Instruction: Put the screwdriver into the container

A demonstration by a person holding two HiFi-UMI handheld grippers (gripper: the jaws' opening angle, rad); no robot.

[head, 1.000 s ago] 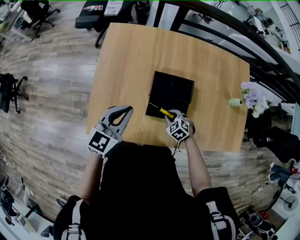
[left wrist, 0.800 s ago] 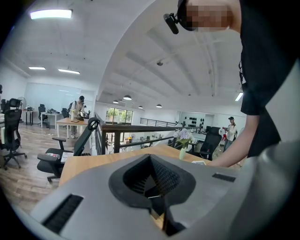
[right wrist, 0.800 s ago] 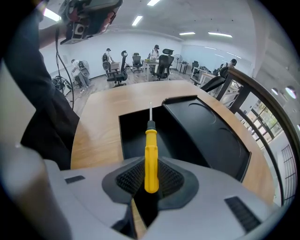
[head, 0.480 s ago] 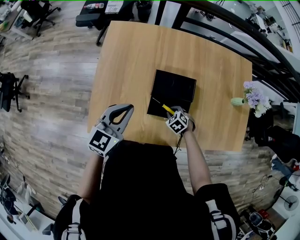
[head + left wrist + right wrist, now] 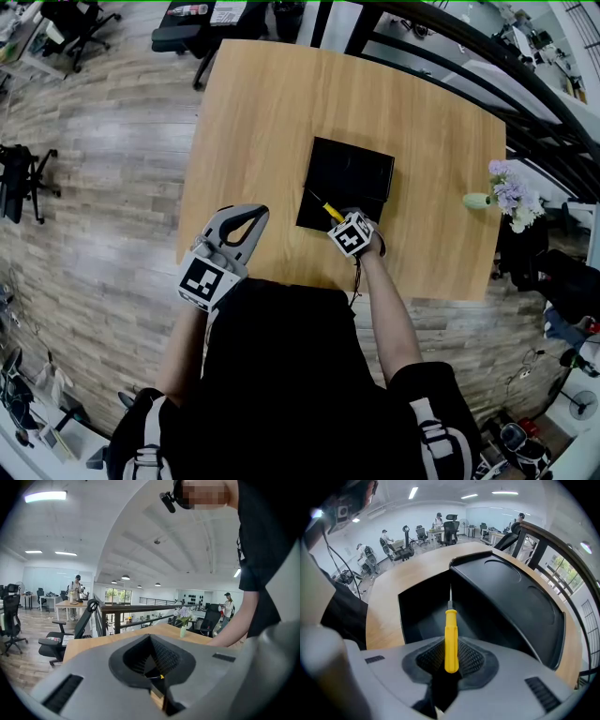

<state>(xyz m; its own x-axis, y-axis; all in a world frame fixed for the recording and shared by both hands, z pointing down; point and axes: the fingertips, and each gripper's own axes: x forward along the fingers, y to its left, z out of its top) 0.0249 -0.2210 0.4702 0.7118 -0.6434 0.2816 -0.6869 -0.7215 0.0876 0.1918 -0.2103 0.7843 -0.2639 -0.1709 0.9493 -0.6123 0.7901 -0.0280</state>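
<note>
One yellow-handled screwdriver [image 5: 451,625] is clamped by its handle between the two jaws of the right gripper [image 5: 450,654]. Its thin metal shaft is pointed away from the gripper, over the one black container [image 5: 511,602]. In the right gripper view an open well is seen under the shaft, with a broad flat panel beside it. Whether the tip touches the container cannot be told.

The jaws of the left gripper [image 5: 150,660] are closed together and nothing is held between them. In the head view this gripper is seen near the table's front edge, well apart from the container and to its left.

The container is set near the middle of one wooden table [image 5: 262,122]. One small vase of pale purple flowers [image 5: 502,192] is seen at the table's right edge.
</note>
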